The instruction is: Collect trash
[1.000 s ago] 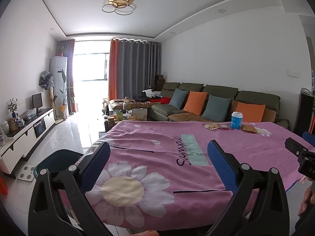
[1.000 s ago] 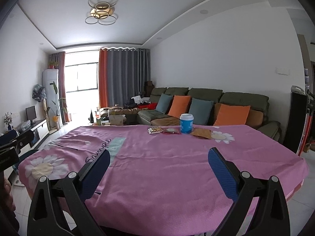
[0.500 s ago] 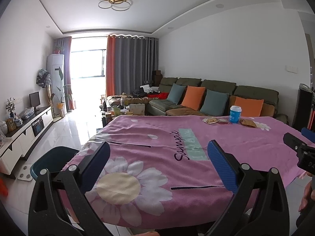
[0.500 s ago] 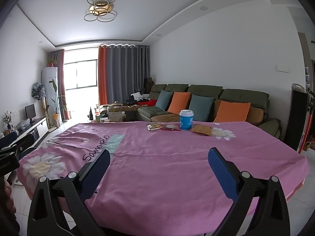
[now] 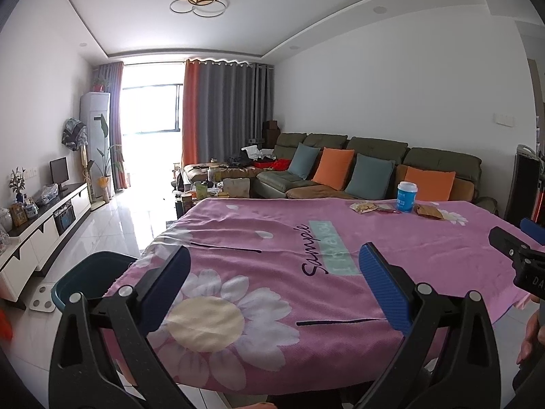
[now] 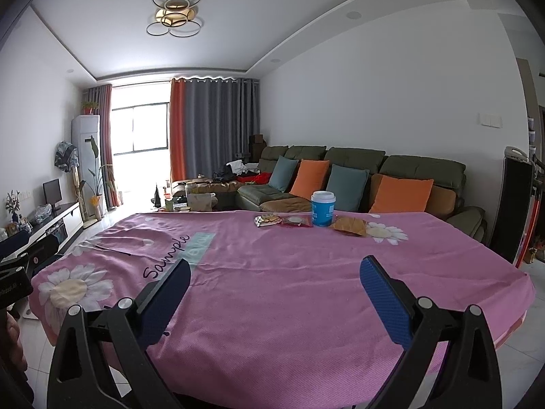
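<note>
Pink flowered tablecloth [image 6: 289, 289] carries the trash: blue paper cup [image 6: 323, 208] and flat wrappers [image 6: 284, 220] in a row, centre frame, far edge. Right gripper [image 6: 272, 286] faces them almost head-on, nearer than left gripper [image 5: 272, 277]. Both spread wide, empty, touching nothing.

Left gripper [image 5: 272, 272] apparently lowered slightly, right gripper [image 6: 274, 277] lowered, table [image 6: 306, 289] flatter in view.
</note>
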`<state>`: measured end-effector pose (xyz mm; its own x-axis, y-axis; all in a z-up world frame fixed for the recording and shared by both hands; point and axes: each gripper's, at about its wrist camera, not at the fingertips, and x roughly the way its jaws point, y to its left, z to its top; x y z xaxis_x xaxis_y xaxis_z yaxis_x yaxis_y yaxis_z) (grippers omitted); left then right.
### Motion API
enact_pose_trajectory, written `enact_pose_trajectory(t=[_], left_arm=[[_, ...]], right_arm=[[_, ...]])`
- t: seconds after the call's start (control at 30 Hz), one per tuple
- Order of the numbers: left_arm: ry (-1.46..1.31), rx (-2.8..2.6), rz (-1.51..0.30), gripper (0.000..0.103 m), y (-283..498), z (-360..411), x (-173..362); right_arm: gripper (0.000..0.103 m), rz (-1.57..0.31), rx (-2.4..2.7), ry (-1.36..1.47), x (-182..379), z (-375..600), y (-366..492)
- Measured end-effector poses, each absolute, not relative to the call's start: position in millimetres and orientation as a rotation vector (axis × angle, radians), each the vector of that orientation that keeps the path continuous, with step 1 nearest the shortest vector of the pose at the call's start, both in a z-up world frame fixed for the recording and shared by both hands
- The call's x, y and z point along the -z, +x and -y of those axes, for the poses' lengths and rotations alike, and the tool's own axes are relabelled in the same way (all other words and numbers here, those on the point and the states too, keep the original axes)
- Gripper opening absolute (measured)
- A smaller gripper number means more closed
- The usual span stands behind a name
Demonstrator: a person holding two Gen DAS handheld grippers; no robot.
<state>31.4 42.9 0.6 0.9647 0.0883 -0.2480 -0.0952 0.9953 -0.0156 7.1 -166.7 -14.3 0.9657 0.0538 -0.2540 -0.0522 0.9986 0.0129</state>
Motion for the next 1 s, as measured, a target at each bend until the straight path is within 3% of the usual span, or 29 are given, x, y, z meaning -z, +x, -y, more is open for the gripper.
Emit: enact_pose_trajectory(t=[1.0], left_arm=[[-0.032,-0.079,-0.262,0.097,46.5,-36.4,2.2]], right_arm=[[0.096,-0.288,-0.041,-0.006,16.9,174.0,31.5]])
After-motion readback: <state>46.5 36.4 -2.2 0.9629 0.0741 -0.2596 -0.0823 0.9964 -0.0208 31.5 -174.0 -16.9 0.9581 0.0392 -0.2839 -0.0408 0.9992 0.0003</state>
